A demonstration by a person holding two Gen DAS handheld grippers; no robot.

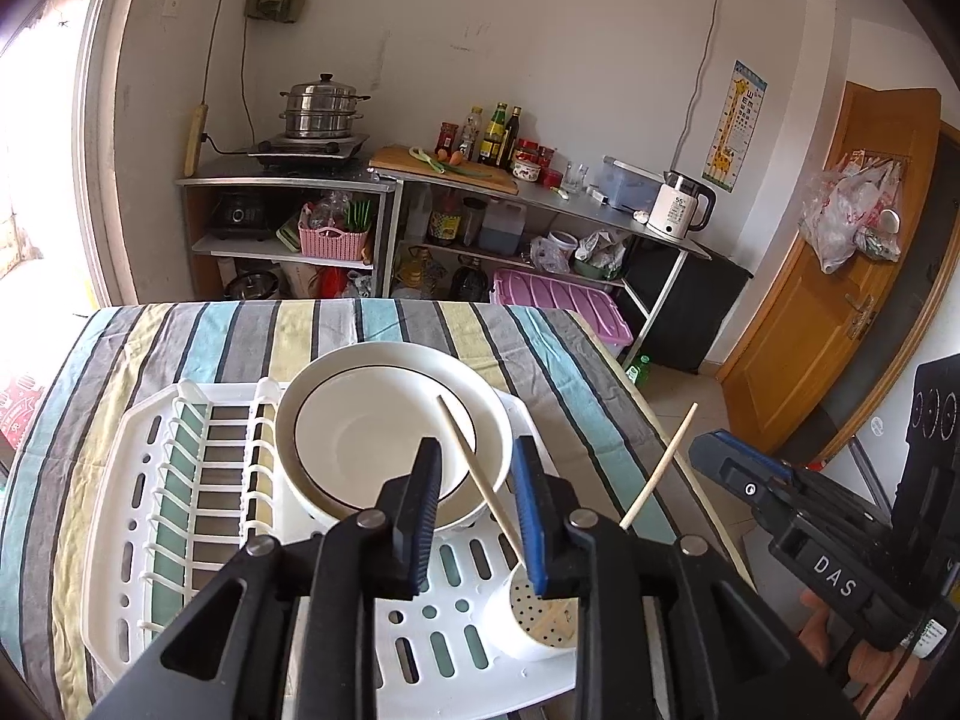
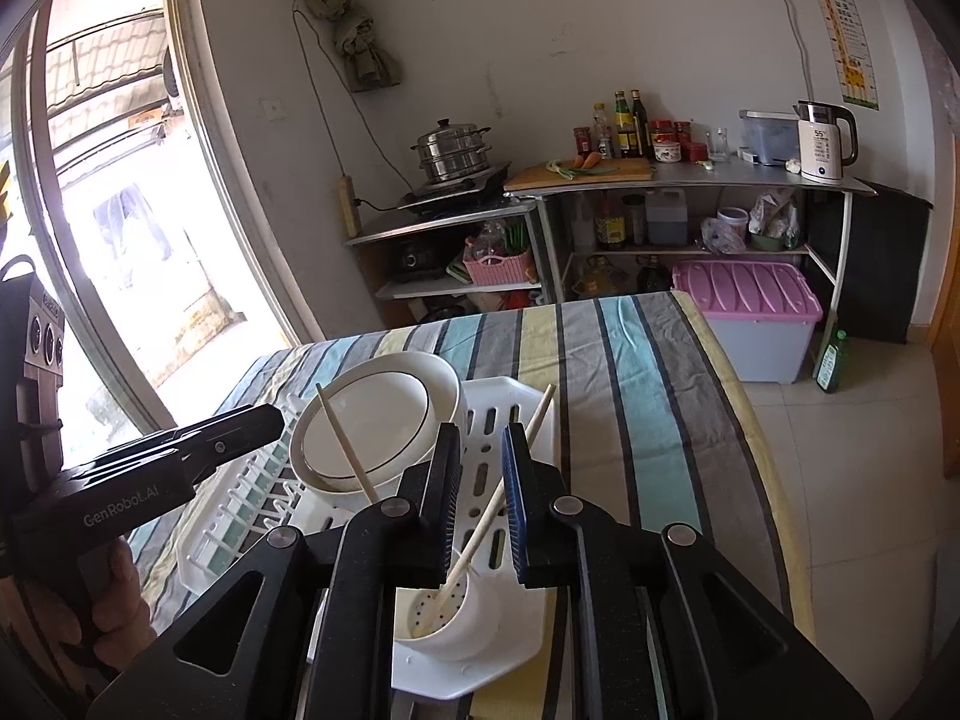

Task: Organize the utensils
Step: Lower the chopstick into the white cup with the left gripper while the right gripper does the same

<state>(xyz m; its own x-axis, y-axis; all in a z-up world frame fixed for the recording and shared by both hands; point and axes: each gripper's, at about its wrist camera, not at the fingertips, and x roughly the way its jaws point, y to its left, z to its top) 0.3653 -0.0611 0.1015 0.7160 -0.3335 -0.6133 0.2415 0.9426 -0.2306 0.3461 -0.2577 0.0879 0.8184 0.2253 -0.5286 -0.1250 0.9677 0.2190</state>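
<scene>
Two wooden chopsticks stand tilted in a white perforated utensil cup point(image 1: 531, 618) point(image 2: 447, 615) at the near corner of a white dish rack point(image 1: 150, 516) point(image 2: 510, 408). One chopstick point(image 1: 480, 474) point(image 2: 348, 444) rises between my left gripper's point(image 1: 477, 501) open jaws. The other chopstick point(image 1: 660, 465) point(image 2: 498, 492) rises between my right gripper's point(image 2: 480, 483) open jaws. Neither gripper clamps a chopstick. A stack of white bowls point(image 1: 384, 432) point(image 2: 366, 420) sits in the rack behind them.
The rack stands on a table with a striped cloth point(image 1: 372, 324) point(image 2: 630, 372). The table's right edge drops to a tiled floor with a green bottle point(image 2: 831, 369) and a pink-lidded bin point(image 2: 750, 324). Kitchen shelves line the far wall.
</scene>
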